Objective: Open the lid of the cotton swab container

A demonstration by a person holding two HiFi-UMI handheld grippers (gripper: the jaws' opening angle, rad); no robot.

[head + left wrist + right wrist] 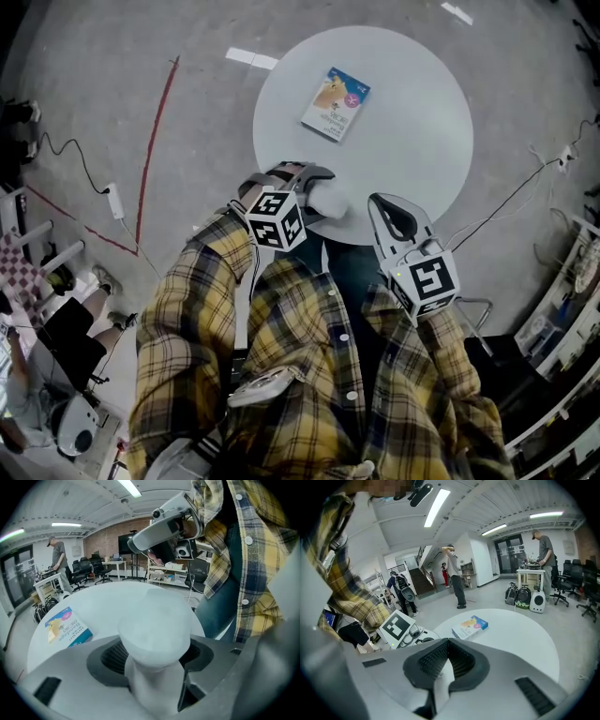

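A translucent white cotton swab container (330, 201) with a round lid (154, 625) is at the near edge of the round white table (412, 122). My left gripper (315, 195) reaches in from the left, jaws spread wide, with the container's body (152, 679) between them. I cannot tell whether the container rests on the table. My right gripper (377, 202) hovers over the table's near right edge. It is shut and empty, with its ribbed pads (461, 660) meeting. A flat printed box (335, 103) lies further back on the table.
My plaid-shirted body stands close against the table's near side. Cables (80, 164) and a red line (150, 141) run across the grey floor. Shelving (562, 300) stands at the right. People, office chairs and desks (93, 569) fill the room behind.
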